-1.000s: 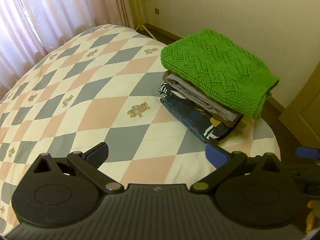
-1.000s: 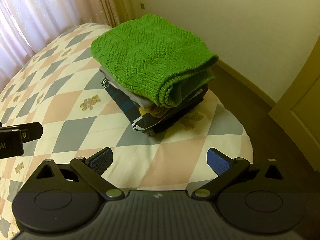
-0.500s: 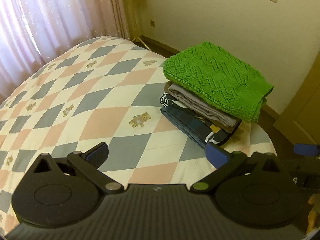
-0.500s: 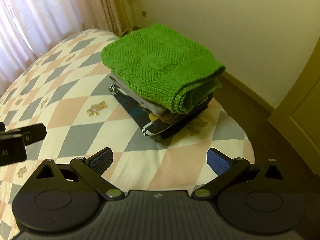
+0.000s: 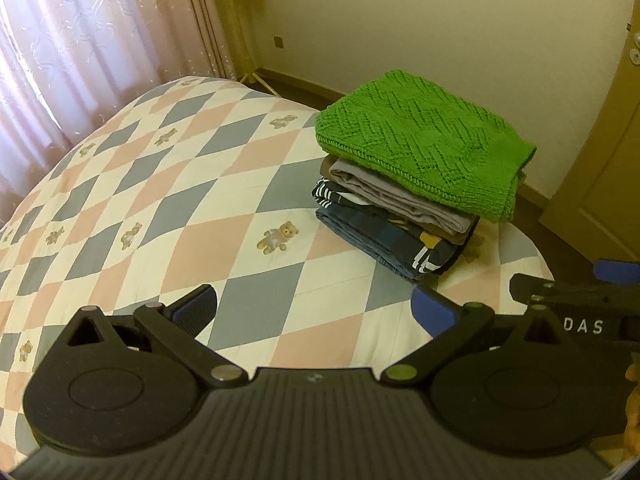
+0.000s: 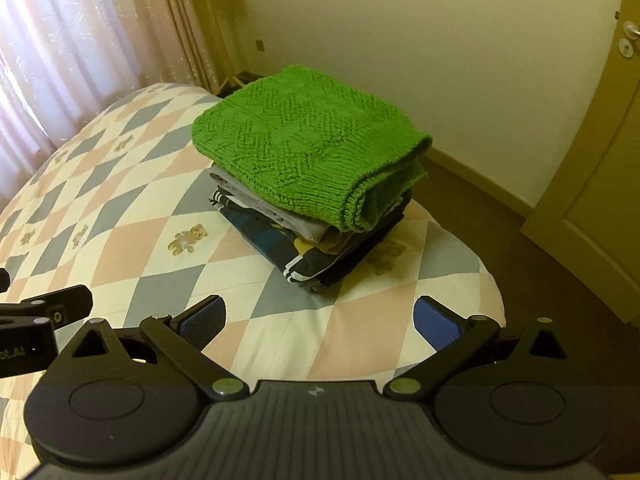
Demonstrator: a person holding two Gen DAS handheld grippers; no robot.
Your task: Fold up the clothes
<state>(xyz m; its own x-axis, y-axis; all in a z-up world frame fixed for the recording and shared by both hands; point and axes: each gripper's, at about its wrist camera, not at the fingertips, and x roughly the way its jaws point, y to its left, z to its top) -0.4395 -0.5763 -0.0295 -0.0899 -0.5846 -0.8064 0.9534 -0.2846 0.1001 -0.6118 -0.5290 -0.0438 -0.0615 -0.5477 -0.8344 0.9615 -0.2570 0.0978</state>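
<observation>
A: Where are the clothes now?

B: In one pile [image 5: 404,200] near the far right corner of the bed, on the diamond-patterned quilt [image 5: 192,216]. The green knitted sweater [image 6: 304,152] lies folded on top; under it a grey garment [image 5: 396,196], then dark patterned pieces at the bottom.

A: And the grippers?

B: The left gripper [image 5: 314,308] has its jaws spread wide with nothing between the blue pads, only quilt showing below. The right gripper [image 6: 320,318] is the same: wide apart, holding nothing. Neither touches the pile.

A: What differs from a second ago?

B: Both cameras have pulled back and lifted. In the left wrist view the pile sat larger and closer to the pads then; now it looks smaller, and more of the wall, the curtain [image 5: 80,48] and the door [image 5: 608,168] show. In the right wrist view the pile has drifted from upper left toward the middle, and more quilt lies between it and the pads. The pile itself looks unchanged, and the jaw spread is as before.

A: Do the grippers see each other?

B: Yes, the right one shows at the right edge of the left view, the left one at the left edge of the right view
</observation>
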